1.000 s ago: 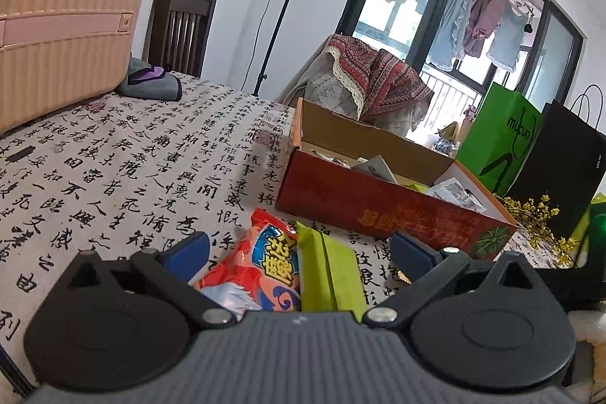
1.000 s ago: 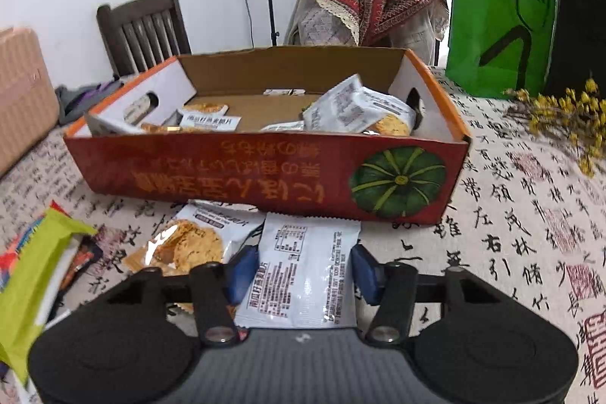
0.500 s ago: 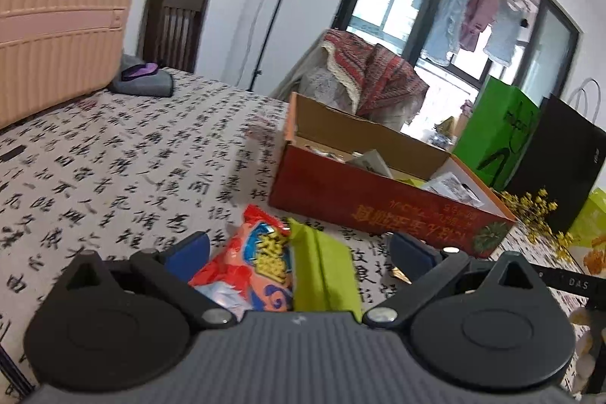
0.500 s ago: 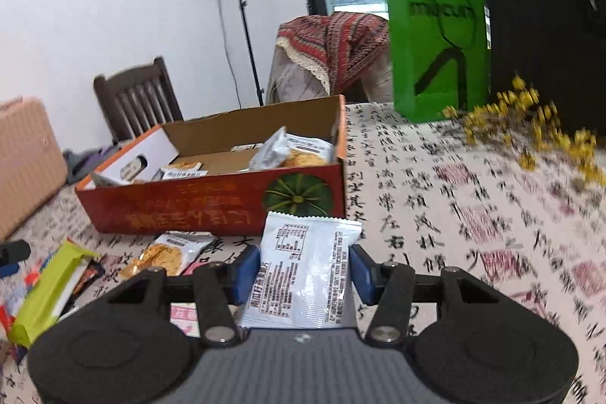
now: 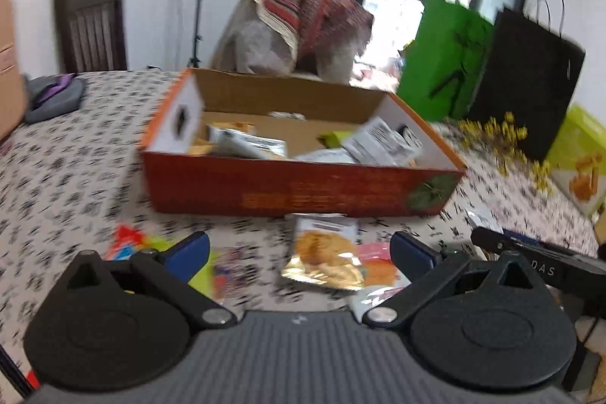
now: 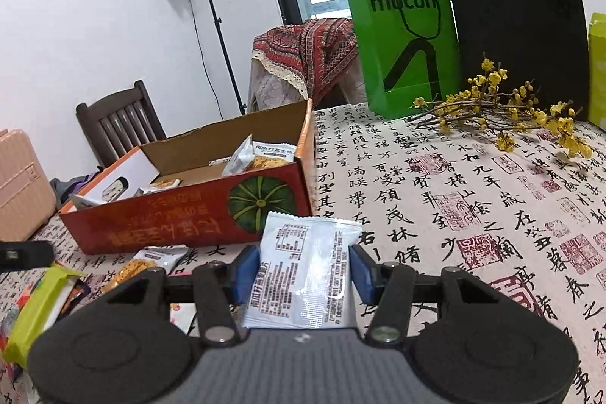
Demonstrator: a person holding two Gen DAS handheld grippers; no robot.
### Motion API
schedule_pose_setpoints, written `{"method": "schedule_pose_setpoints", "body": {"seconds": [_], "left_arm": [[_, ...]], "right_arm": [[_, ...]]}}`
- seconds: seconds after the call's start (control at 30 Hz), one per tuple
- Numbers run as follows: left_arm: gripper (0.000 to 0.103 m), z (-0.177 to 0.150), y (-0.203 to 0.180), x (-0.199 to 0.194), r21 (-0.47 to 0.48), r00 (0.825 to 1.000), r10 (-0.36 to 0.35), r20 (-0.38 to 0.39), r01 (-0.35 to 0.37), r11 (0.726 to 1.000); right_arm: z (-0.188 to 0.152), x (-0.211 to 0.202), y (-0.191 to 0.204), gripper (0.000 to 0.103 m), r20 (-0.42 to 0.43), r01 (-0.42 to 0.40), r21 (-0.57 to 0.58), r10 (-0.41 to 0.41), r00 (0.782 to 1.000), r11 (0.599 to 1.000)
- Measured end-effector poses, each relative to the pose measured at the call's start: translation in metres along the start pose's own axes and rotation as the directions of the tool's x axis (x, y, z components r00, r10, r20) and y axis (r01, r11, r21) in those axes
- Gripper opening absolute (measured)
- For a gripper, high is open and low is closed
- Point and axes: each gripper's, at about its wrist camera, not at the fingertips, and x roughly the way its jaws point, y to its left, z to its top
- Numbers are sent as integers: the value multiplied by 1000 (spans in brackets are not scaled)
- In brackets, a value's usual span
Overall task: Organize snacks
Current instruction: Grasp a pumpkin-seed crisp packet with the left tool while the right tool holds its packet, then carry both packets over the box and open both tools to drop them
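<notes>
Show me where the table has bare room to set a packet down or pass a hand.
Bare cloth lies right of the orange box, up to the yellow flower sprig and green bag, and left of the box toward the grey bundle. Crowded: the strip before the box, with a cracker packet and green packet.

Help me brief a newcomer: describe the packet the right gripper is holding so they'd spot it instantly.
Find the red cardboard box with the green pumpkin picture. Just in front of its pumpkin corner, the right gripper pinches a white packet between blue pads. Unlike the loose packets lying on the tablecloth, it is plain white with small printed text.
</notes>
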Motion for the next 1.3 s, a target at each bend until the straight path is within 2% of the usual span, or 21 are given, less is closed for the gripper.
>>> {"method": "schedule_pose_setpoints", "body": {"seconds": [0.1, 0.27, 0.4, 0.47, 0.5, 0.57, 0.6, 0.63, 0.9, 1.3], "left_arm": [[103, 5, -20, 29, 13, 998, 13, -55, -12, 1000], [103, 3, -37, 75, 27, 989, 94, -112, -92, 995], [103, -4, -33, 94, 16, 979, 140, -145, -139, 990], [102, -7, -33, 96, 47, 976, 176, -132, -171, 984], [101, -7, -33, 96, 51, 977, 172, -127, -167, 985], [82, -6, -32, 93, 51, 979, 171, -114, -167, 985], [65, -5, -34, 91, 65, 979, 171, -107, -165, 984], [55, -4, -34, 89, 65, 983, 147, -107, -141, 988], [46, -3, -32, 76, 44, 991, 96, -88, -93, 995], [45, 2, -14, 43, -16, 999, 22, -26, -22, 1000]], "right_arm": [[0, 0, -1, 52, 4, 5, 5, -5, 1000, 1000], [1, -1, -6, 52, 26, 23, 24, -24, 999, 999], [2, -2, -10, 52, 34, 31, 46, -32, 999, 998], [2, -2, -9, 52, 37, 33, 45, -35, 999, 998], [2, -2, -9, 52, 38, 35, 44, -37, 999, 998], [2, -2, -9, 52, 39, 41, 44, -43, 998, 998], [2, -2, -10, 52, 41, 46, 45, -48, 998, 998], [2, -2, -10, 52, 42, 53, 47, -55, 998, 997], [1, 1, -12, 52, 36, 84, 52, -86, 996, 995], [1, 4, -13, 53, 30, 89, 55, -91, 995, 994]]}}
